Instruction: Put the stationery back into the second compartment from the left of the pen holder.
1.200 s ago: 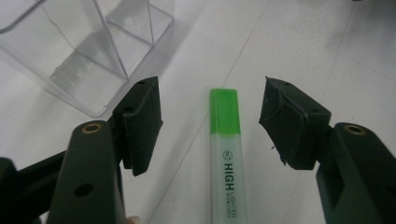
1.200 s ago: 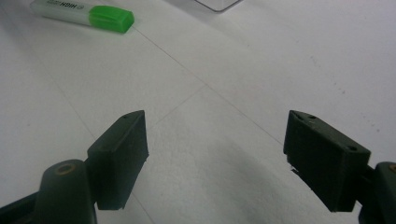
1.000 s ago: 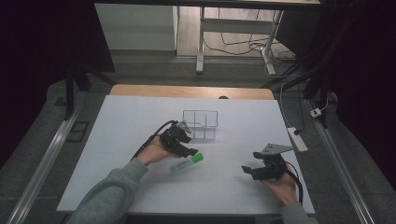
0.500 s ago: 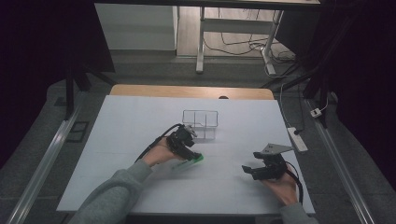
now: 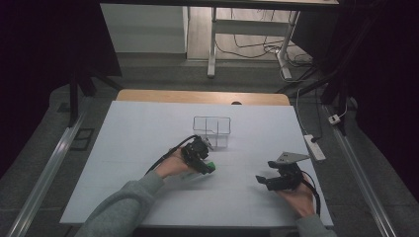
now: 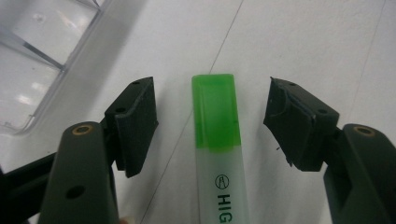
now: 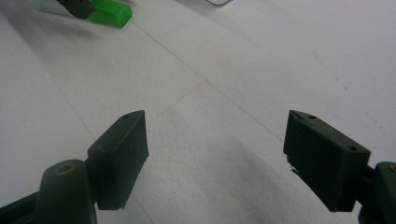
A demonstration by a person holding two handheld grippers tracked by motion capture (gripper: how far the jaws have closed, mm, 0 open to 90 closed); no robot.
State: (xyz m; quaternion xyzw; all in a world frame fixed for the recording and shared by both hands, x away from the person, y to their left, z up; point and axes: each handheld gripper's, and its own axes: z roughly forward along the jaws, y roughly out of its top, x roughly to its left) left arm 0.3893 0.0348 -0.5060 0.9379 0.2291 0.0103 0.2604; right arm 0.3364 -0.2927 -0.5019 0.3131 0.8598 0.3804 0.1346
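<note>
The left claw [image 6: 212,123] is wide open around the green highlighter [image 6: 217,140] on the worktop [image 5: 148,143], not yet gripped; the right claw [image 7: 217,158] waits open, holding nothing, well apart

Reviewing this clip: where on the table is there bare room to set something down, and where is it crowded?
Bare: the white table left of the clear organizer, the strip between the left gripper and right gripper, and the near edge between the forearms. Crowded: around the green highlighter, which lies between the open left jaws beside the organizer.

High view looked down from above the table [image 5: 148,128]; both gripper views sat close, sharing the green highlighter [image 6: 215,116].
</note>
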